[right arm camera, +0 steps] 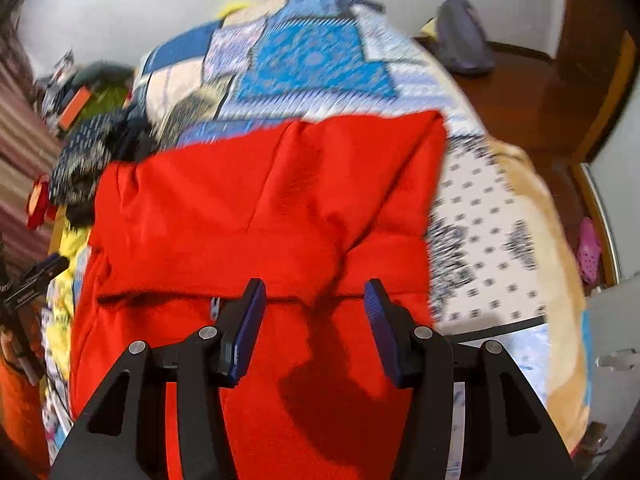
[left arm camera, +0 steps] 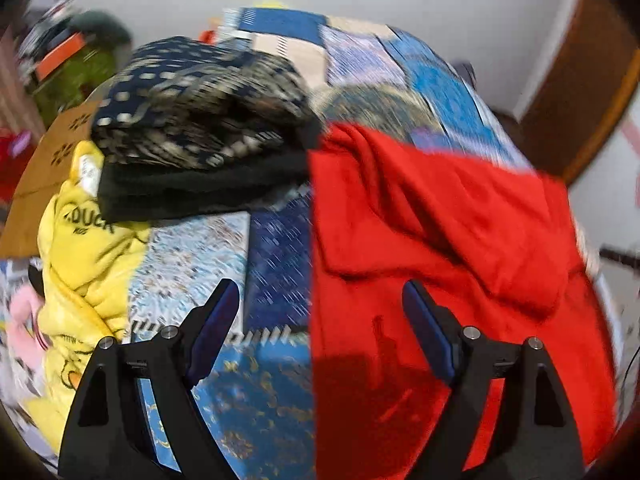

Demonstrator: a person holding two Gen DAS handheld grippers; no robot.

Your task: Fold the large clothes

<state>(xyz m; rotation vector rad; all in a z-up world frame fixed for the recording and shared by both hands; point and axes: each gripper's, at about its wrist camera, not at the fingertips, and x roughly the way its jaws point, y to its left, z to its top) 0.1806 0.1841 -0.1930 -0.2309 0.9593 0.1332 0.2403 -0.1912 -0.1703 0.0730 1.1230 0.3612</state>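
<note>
Both grippers empty, jaws apart: right gripper (right arm camera: pixel 314 304) over the red garment (right arm camera: pixel 272 208) at frame centre, left gripper (left arm camera: pixel 320 312) at its left edge; garment looks partly folded, more to go; folded stack (left arm camera: pixel 200 128) sits upper left.

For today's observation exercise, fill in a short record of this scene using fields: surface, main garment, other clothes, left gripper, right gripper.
surface: bed under a blue, white and beige patchwork quilt
main garment: large bright red fleece garment, partly folded, spread flat on the quilt
other clothes: dark navy and beige patterned folded stack beside the red garment; yellow printed garment at the bed edge
left gripper: open, over the red garment's edge, holding nothing
right gripper: open, above the red garment, holding nothing
</note>
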